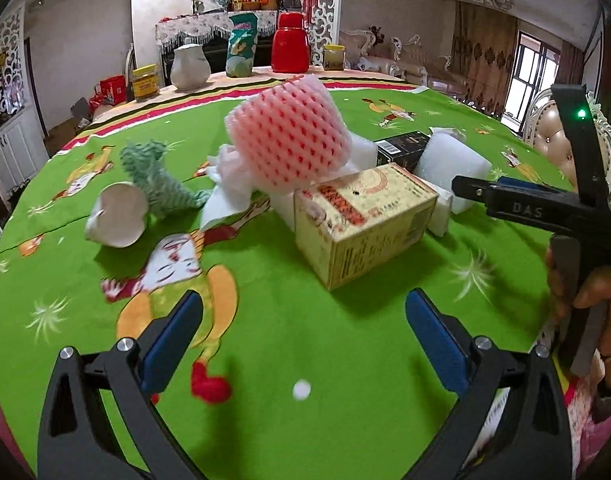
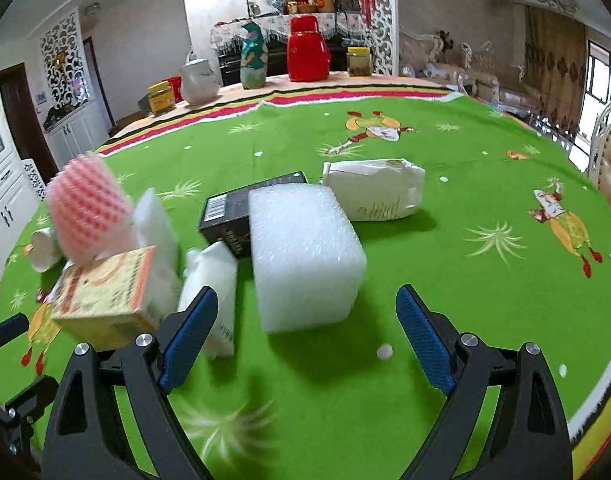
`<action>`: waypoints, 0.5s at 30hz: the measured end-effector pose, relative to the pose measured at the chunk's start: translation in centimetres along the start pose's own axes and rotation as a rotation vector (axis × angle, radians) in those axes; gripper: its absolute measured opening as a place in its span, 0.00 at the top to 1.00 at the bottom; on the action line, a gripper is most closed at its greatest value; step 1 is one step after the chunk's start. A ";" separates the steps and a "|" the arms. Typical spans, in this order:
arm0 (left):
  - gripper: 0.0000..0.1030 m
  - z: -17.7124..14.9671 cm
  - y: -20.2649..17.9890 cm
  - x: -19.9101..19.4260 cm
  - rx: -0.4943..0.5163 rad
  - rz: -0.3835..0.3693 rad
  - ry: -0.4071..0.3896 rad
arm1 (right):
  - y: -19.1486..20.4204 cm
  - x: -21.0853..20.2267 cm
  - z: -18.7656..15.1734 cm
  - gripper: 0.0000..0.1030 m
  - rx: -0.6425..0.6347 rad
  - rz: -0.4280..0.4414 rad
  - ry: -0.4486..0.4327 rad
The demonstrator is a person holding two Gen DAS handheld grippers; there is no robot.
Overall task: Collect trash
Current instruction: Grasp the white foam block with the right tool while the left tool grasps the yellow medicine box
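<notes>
both grippers, left (image 1: 303, 338) and right (image 2: 307, 334), spread wide and empty over the trash pile, and a careless grab at the box (image 1: 363, 222) could topple the net (image 1: 289, 136) resting on it.

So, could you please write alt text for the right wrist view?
The open right gripper hovers low over a green cartoon tablecloth, facing a white foam block. Left of it lie a yellowish carton, pink foam netting and a black box; a white paper bag lies behind.
</notes>
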State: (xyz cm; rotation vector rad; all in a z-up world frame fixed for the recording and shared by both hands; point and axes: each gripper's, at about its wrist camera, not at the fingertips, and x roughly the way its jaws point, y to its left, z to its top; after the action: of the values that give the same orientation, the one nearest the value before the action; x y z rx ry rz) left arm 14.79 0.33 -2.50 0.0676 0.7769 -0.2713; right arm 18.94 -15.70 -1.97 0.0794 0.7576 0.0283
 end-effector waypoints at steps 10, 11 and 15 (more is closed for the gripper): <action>0.05 3.2 -0.8 3.8 -0.014 -0.008 0.075 | -0.3 0.3 0.8 0.49 0.032 0.071 -0.026; 0.05 3.4 -0.9 4.0 -0.012 -0.005 0.076 | -0.3 -0.1 0.6 0.49 0.033 0.072 -0.034; 0.05 5.0 -2.0 4.9 0.037 0.016 0.045 | -0.5 -1.0 0.2 0.49 0.057 0.085 -0.063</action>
State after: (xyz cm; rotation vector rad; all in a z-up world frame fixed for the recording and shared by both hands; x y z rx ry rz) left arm 21.02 -3.41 -2.28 0.1148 0.8160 -0.2694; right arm 18.37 -16.29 -1.14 0.1665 0.6919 0.0848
